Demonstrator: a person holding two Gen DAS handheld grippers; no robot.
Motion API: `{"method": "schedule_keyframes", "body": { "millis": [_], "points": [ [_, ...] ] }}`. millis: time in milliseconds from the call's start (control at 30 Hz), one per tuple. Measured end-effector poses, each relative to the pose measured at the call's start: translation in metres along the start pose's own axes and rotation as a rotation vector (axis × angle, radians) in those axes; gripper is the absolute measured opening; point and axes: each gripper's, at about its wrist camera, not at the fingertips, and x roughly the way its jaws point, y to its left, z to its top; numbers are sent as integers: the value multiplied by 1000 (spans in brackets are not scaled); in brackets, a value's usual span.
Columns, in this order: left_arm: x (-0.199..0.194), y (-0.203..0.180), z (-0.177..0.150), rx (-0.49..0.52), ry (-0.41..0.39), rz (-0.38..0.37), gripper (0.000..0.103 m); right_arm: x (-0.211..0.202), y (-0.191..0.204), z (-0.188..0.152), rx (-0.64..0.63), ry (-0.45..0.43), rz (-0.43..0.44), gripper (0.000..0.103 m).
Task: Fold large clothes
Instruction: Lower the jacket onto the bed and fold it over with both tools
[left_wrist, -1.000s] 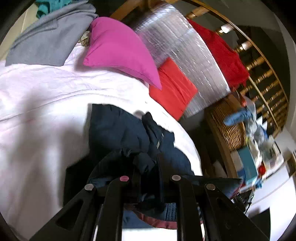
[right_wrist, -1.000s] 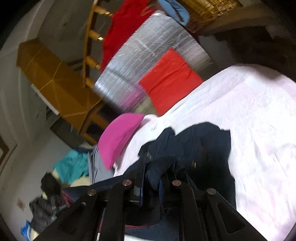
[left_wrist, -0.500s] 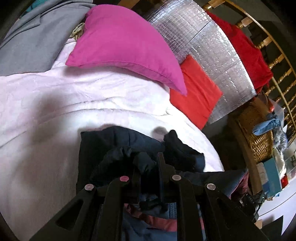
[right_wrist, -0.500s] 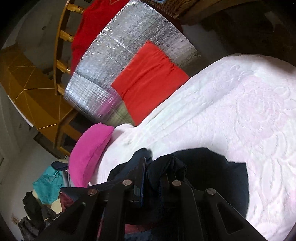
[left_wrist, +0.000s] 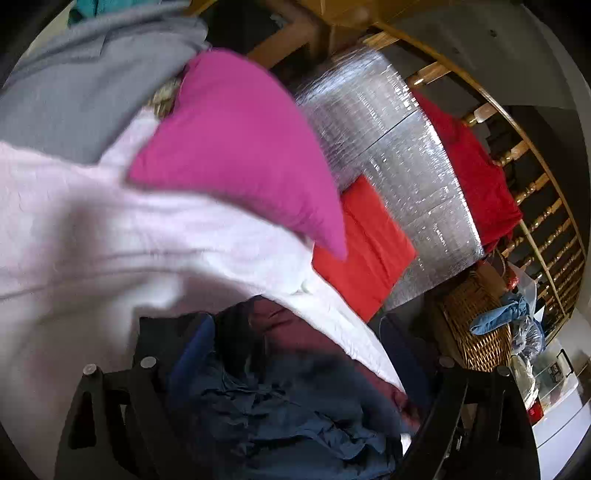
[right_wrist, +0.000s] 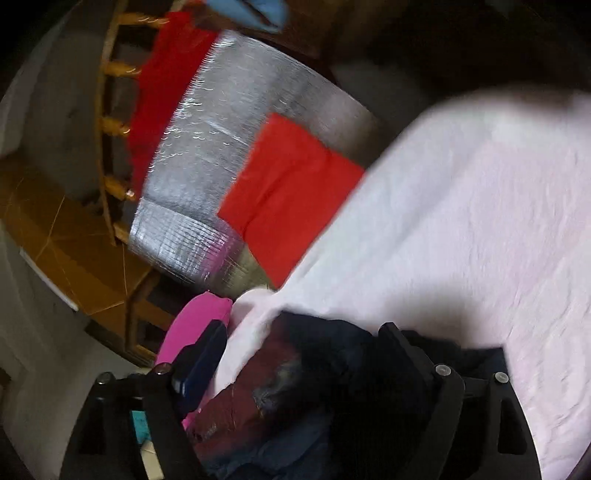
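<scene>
A dark navy jacket with a maroon lining (left_wrist: 280, 398) lies bunched on the pale pink bedspread (left_wrist: 85, 251), right under my left gripper (left_wrist: 295, 365). The left gripper's jaws are spread wide, with the cloth loose between them. In the right wrist view the same jacket (right_wrist: 295, 398) lies between the wide-open jaws of my right gripper (right_wrist: 299, 347), and nothing is pinched. Both views are blurred by motion.
A magenta pillow (left_wrist: 240, 147) and grey garment (left_wrist: 74, 85) lie at the bed's head. A red cushion (left_wrist: 365, 247), silver foil panel (left_wrist: 402, 177) and wooden railing with red cloth (left_wrist: 476, 166) stand beside the bed. A wicker basket (left_wrist: 476, 332) stands on the right.
Both grippers were shut on the navy jacket; now both are open and the jacket has dropped onto the bed in a heap. Both cameras have swung.
</scene>
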Motion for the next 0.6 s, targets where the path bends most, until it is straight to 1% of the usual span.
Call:
{"method": "schedule_keyframes", "body": {
  "millis": [33, 67, 100, 133, 167, 267, 300, 367, 433, 467, 500, 533, 567, 600],
  "points": [
    [-2, -1, -1, -3, 12, 12, 92, -2, 7, 0, -31, 22, -1, 78],
    [-3, -1, -4, -2, 29, 20, 92, -4, 16, -1, -71, 40, -2, 59],
    [-2, -2, -8, 3, 50, 35, 92, -6, 29, -5, -132, 54, -20, 51],
    [1, -2, -14, 10, 77, 79, 92, -6, 44, -10, -204, 83, -35, 43],
    [3, -3, -20, 17, 97, 120, 92, -2, 57, -18, -265, 132, -41, 44],
    [8, -4, -40, 65, 158, 289, 92, 17, 84, -46, -359, 277, -51, 43],
    [7, -5, -46, 91, 159, 343, 92, 24, 90, -54, -380, 306, -69, 43],
    [7, -9, -55, 132, 158, 419, 92, 46, 97, -66, -407, 334, -148, 43],
    [13, -9, -62, 165, 198, 519, 92, 68, 94, -67, -375, 364, -214, 44],
    [16, -7, -64, 175, 209, 535, 92, 82, 88, -65, -341, 388, -255, 44],
    [18, -5, -67, 190, 225, 565, 92, 97, 81, -62, -310, 409, -302, 45],
    [23, -1, -69, 206, 249, 607, 92, 114, 71, -61, -282, 448, -340, 45],
    [24, 3, -69, 213, 267, 625, 92, 120, 66, -59, -265, 469, -353, 45],
    [25, 8, -69, 203, 286, 623, 92, 122, 64, -58, -248, 474, -363, 45]
  ]
}}
